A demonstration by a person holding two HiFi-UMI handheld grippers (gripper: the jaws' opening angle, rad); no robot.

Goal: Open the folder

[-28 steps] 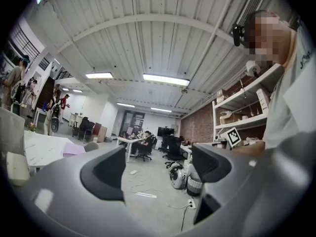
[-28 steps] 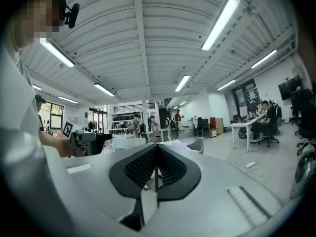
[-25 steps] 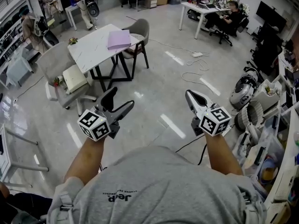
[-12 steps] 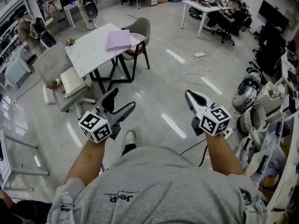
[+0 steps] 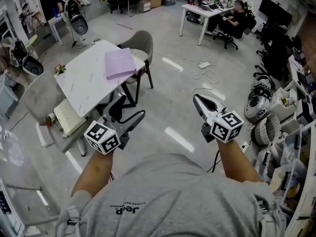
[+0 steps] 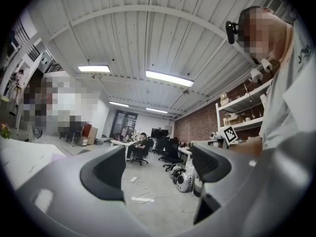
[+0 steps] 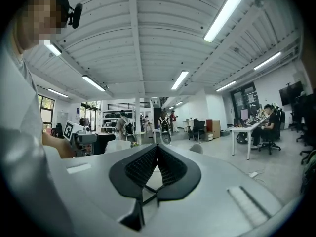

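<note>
Approach phase; L gripper (image 5: 127, 110) jaws apart, empty; R gripper (image 5: 197, 99) clenched, empty; folder (image 5: 118, 63) on table (image 5: 81, 85) well ahead of L; next: close in, nip cover edge.

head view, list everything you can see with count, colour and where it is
folder: 1, lilac, lying flat on the table's far end
table: 1, white top with dark legs, upper left
chairs: 2, grey, one beyond the table, one at its near left
far desk: 1, white, top centre, with a seated person at it
power strip: 1, white, on the floor right of the table, cable trailing
left gripper: 1, grey, jaws apart, nothing between them
right gripper: 1, grey, jaws together, nothing held
</note>
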